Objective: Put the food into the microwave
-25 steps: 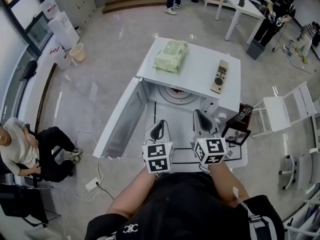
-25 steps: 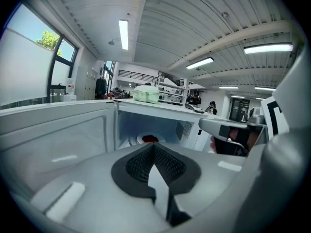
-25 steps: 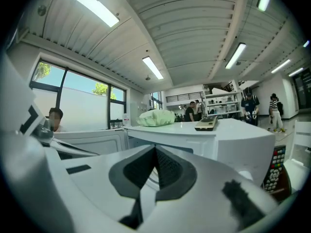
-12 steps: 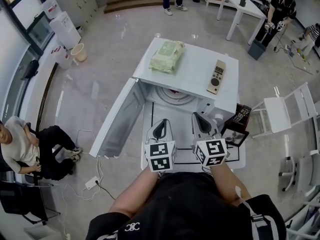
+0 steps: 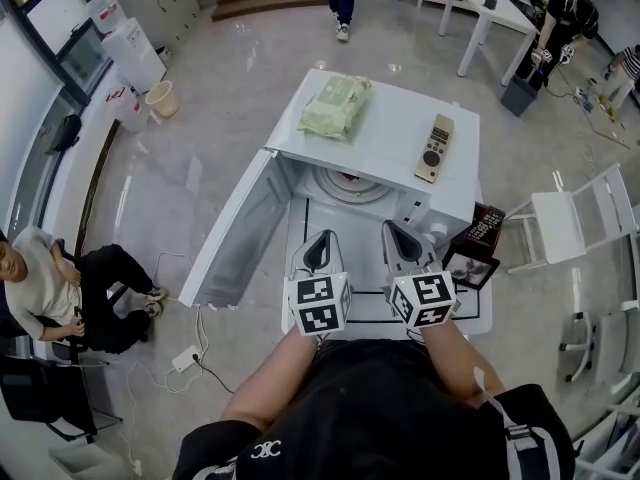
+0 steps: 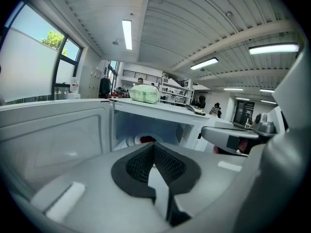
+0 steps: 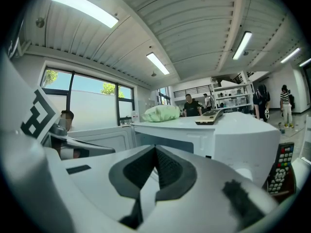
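A white microwave (image 5: 400,138) stands on a low white table with its door (image 5: 240,233) swung open to the left. Inside, a round plate (image 5: 352,183) carries something red, the food (image 6: 147,140). Both grippers hover in front of the opening, side by side. My left gripper (image 5: 318,251) is shut with nothing between its jaws. My right gripper (image 5: 402,244) is likewise shut and holds nothing. The microwave cavity (image 6: 146,130) lies straight ahead in the left gripper view; the microwave's front (image 7: 204,140) is close in the right gripper view.
A pale green packet (image 5: 335,106) and a remote control (image 5: 434,148) lie on the microwave's top. A dark remote (image 5: 486,225) and a picture frame (image 5: 472,268) sit at the table's right. A white chair (image 5: 565,223) stands right; a seated person (image 5: 50,288) is at left.
Both grippers have stayed shut and nearly still in front of the microwave. My head view has shifted slightly. A person at the far back has walked.
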